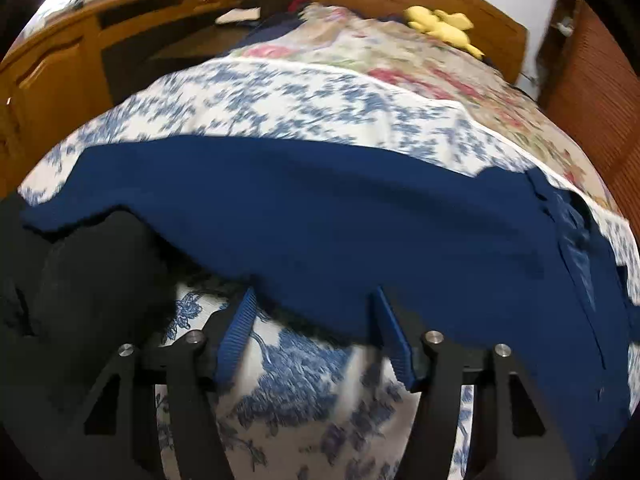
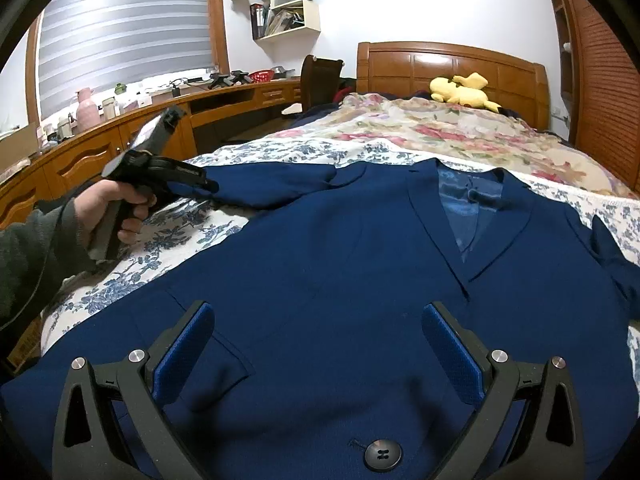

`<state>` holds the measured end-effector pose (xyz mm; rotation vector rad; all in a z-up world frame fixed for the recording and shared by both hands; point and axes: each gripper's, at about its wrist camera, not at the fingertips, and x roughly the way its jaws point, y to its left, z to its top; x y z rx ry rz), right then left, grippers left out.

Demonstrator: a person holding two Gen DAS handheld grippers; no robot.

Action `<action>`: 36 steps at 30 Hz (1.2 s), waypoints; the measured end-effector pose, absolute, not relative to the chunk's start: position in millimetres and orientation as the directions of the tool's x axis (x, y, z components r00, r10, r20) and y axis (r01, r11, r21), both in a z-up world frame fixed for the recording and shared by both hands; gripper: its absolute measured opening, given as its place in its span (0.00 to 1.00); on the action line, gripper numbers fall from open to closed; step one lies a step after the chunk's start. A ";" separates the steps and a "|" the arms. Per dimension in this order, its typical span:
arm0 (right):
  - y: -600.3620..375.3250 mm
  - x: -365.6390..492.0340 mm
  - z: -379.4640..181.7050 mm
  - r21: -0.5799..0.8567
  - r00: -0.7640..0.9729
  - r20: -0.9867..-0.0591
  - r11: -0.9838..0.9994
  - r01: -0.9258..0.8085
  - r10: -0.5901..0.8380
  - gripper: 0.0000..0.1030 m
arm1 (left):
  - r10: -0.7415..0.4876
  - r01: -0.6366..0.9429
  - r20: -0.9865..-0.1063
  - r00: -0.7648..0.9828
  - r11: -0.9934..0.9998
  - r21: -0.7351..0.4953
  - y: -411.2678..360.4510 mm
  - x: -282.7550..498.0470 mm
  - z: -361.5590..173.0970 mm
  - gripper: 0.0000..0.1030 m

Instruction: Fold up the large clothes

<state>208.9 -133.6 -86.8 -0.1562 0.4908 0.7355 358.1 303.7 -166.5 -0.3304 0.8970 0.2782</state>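
Navy jacket (image 2: 340, 264) spread face up on the bed (image 2: 460, 136), lapels and lining toward the headboard (image 2: 452, 64), button (image 2: 382, 455) at the near edge. Right wrist view only: whole jacket front, plus left gripper (image 2: 208, 188) in a person's hand (image 2: 116, 208) at the left edge of the bed, tips at the end of the jacket sleeve (image 2: 264, 184); cannot tell from here whether cloth is pinched. Left wrist view only, blurred: left gripper over the sleeve's near edge, jaws partly apart, blue pads (image 1: 236, 336) just under the cloth edge, bare blue-and-white bedspread (image 1: 304, 364) between them, nothing clamped. Dark shape at left of that view, unclear what. Right gripper (image 2: 320, 344) hovering above the jacket's lower front, jaws wide, nothing between them but cloth below, apart from it. Grey-green sleeve cuff (image 2: 36, 248) on the person's arm.

Around: yellow plush toy (image 2: 464, 90) at the headboard end, floral quilt (image 2: 440, 128) beyond the bedspread. Curved wooden bench (image 2: 132, 128) along the left wall with pink flask (image 2: 85, 104), jars, red basket (image 2: 261, 76). Dark chair (image 2: 320, 76) at the bed's far left corner. Wall shelves (image 2: 288, 8) above, striped blind (image 2: 124, 28) on the window, louvred wooden door (image 2: 600, 92) at right.
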 end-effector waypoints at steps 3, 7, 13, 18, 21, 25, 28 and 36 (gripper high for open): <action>-133.4 209.9 -87.7 0.039 0.632 -0.481 0.735 -0.677 0.608 1.00 | 0.120 -0.407 -0.807 0.577 0.900 -0.156 308.9 362.1 -169.1 0.60; -132.4 209.5 -89.0 0.037 0.633 -0.479 0.734 -0.678 0.608 1.00 | 0.117 -0.442 -0.832 0.542 0.882 -0.164 312.3 365.7 -172.5 0.60; -131.9 210.3 -91.0 0.039 0.634 -0.477 0.735 -0.677 0.609 1.00 | 0.126 -0.440 -0.830 0.543 0.885 -0.154 308.4 371.9 -170.2 0.07; -130.4 210.3 -91.7 0.036 0.633 -0.482 0.736 -0.676 0.606 1.00 | 0.202 -0.396 -0.812 0.548 0.918 -0.038 282.7 377.5 -139.6 0.02; -131.6 209.6 -90.7 0.041 0.634 -0.477 0.736 -0.676 0.609 1.00 | 0.202 -0.338 -0.770 0.605 0.941 -0.019 255.9 372.7 -103.3 0.01; -134.3 209.9 -91.0 0.052 0.633 -0.470 0.735 -0.676 0.616 1.00 | 0.144 -0.235 -0.720 0.678 0.972 -0.027 204.9 360.7 -56.3 0.01; -136.1 210.0 -91.9 0.057 0.634 -0.467 0.736 -0.674 0.617 1.00 | 0.109 -0.141 -0.704 0.702 0.990 0.012 161.6 352.1 -40.3 0.01; -131.9 211.2 -93.1 0.051 0.636 -0.470 0.738 -0.673 0.612 1.00 | 0.102 -0.045 -0.719 0.687 0.994 0.098 128.1 333.8 -41.5 0.02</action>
